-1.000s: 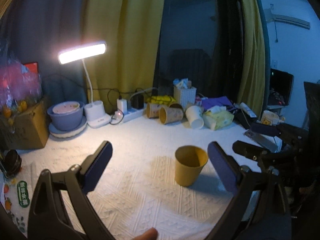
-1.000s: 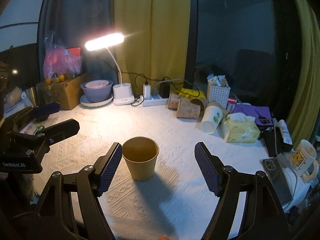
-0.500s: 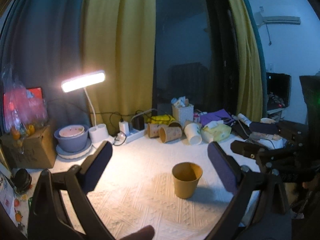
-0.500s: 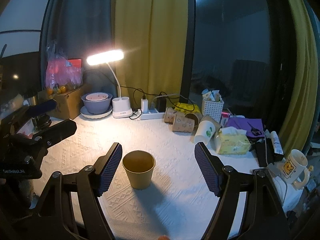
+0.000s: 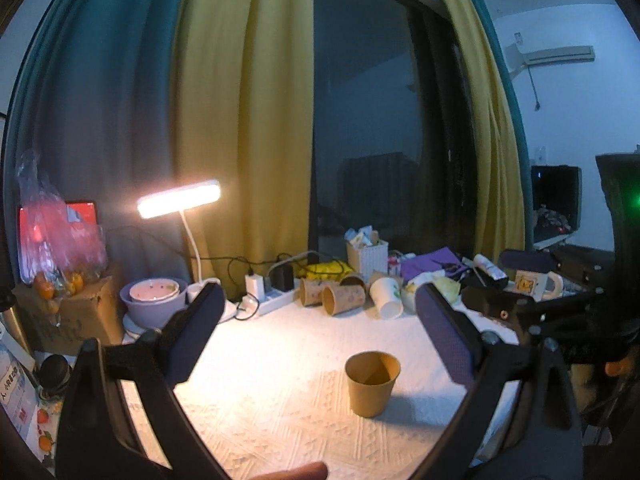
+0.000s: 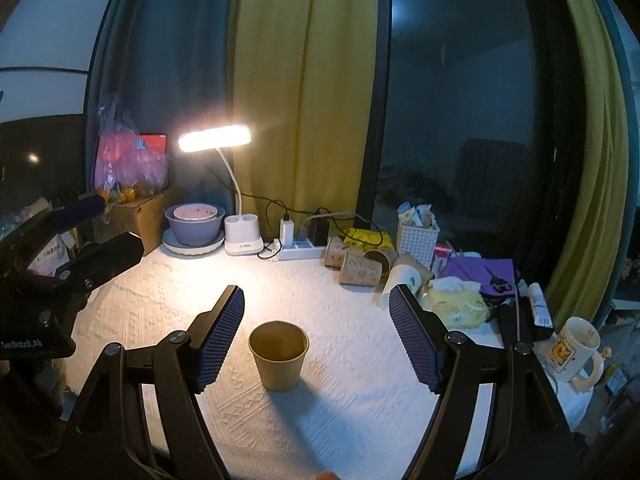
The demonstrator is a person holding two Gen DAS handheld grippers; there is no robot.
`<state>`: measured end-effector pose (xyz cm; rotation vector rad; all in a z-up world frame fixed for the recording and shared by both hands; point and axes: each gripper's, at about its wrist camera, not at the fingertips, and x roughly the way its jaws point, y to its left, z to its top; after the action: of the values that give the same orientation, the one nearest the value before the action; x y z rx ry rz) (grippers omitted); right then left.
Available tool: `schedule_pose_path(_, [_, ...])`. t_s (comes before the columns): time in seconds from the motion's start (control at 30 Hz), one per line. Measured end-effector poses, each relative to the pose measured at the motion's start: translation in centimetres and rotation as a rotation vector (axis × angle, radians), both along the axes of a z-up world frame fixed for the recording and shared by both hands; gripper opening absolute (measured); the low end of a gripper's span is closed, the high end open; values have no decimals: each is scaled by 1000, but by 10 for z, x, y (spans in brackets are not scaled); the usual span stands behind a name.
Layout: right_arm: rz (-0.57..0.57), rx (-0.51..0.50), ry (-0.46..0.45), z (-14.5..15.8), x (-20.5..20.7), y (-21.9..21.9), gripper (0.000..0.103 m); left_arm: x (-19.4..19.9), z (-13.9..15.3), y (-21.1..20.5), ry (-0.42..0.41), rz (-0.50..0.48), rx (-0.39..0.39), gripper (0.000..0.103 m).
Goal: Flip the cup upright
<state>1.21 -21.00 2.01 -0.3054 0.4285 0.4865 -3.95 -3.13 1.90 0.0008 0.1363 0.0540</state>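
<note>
Both your tongs, left gripper (image 5: 318, 336) and right gripper (image 6: 316, 332), gape empty. The cup (image 6: 279, 355) stands upright, well in front of the lamp (image 6: 244, 240). Likely light, crushable paper; pinch mid-wall gently.

The yellow paper cup (image 6: 279, 355) stands alone on the white textured surface (image 6: 344, 404), with bare cloth on every side of it. Obstacles crowd only the far edge: desk lamp (image 6: 243, 236), power strip (image 6: 301, 249), toppled paper cups (image 6: 358, 266), tissue pack (image 6: 456, 303). A mug (image 6: 574, 350) sits at the right edge.
</note>
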Motion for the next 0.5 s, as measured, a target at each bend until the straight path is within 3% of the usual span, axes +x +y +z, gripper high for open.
schedule_pose_path(0.5, [0,-10,-31,10,-8,4,78,-2,2,14,13,-6,-62,97])
